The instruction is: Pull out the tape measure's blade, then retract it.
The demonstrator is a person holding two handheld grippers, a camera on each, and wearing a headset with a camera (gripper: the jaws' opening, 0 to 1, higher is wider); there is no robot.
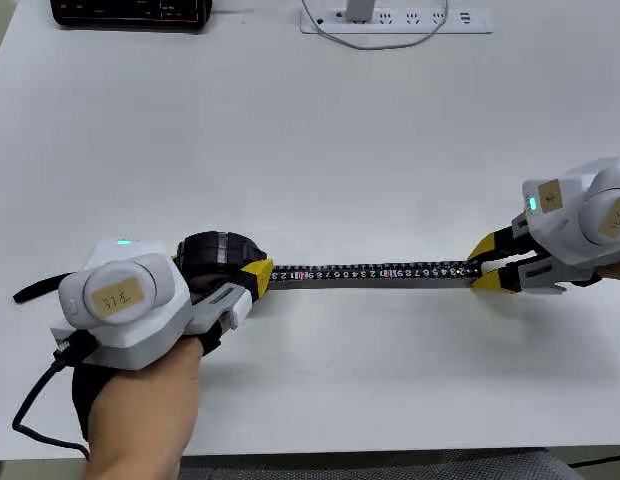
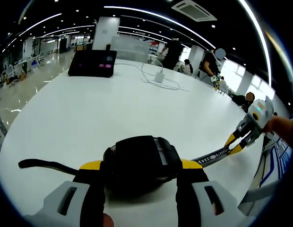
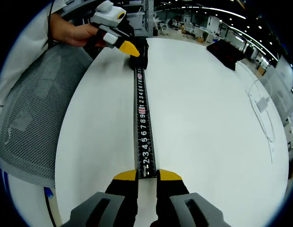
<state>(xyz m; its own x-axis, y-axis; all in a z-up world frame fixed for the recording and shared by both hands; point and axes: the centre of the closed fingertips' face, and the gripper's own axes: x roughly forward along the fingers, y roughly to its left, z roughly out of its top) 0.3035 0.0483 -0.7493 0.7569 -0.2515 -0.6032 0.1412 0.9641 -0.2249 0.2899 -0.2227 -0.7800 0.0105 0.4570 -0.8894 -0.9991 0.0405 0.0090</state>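
White bench: tape measure sits near its front left, left gripper clamped on the round black case. Blade lies flat across the bench to the right, right gripper pinching its end. Pull-out looks about done. Retract comes next: feed the end back toward the case, controlled, no snap. Blade black, white numerals, straight, no kink.

Blade: white numerals 2–9 readable, red mark beyond.
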